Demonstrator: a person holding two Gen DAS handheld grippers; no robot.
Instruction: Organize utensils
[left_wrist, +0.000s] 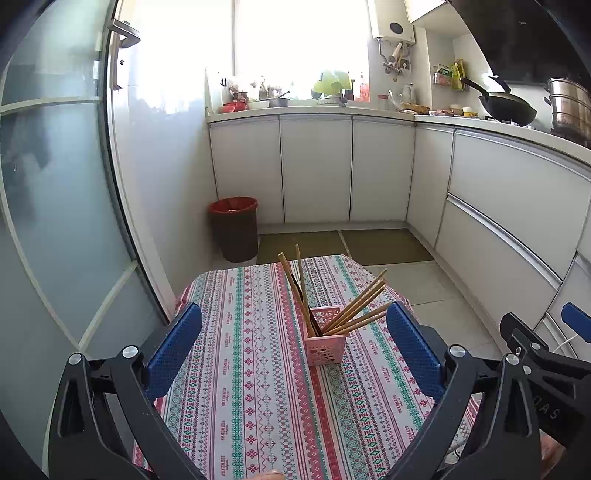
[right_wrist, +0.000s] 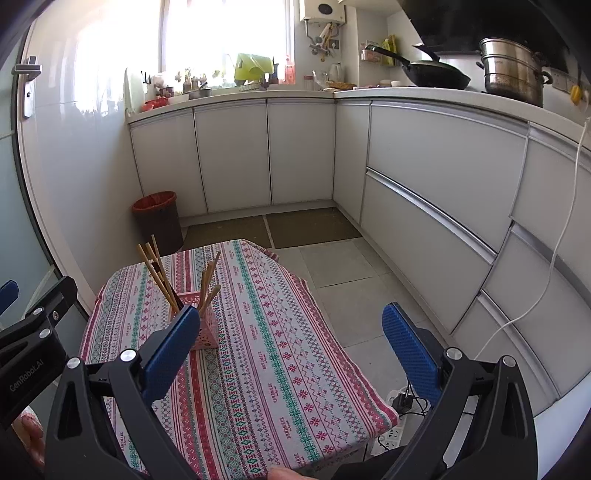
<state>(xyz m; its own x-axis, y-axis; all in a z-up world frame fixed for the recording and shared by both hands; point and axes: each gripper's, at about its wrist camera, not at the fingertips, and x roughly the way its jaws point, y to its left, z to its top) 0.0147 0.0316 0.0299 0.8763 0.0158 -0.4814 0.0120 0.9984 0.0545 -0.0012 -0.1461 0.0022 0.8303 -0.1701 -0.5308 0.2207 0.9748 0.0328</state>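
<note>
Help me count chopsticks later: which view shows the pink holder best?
The left wrist view: the pink holder stands unobstructed between the open fingers. In the right wrist view, the right gripper's left finger covers much of the holder.

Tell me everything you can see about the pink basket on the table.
The pink basket is a small, square, plastic-looking holder with lattice cut-out walls. It stands upright on the striped tablecloth, toward the far part of the table. Wooden chopsticks stand in it, leaning in two bunches, one left and one right. Neither gripper touches it; in the right wrist view a blue finger hides part of it.
</note>
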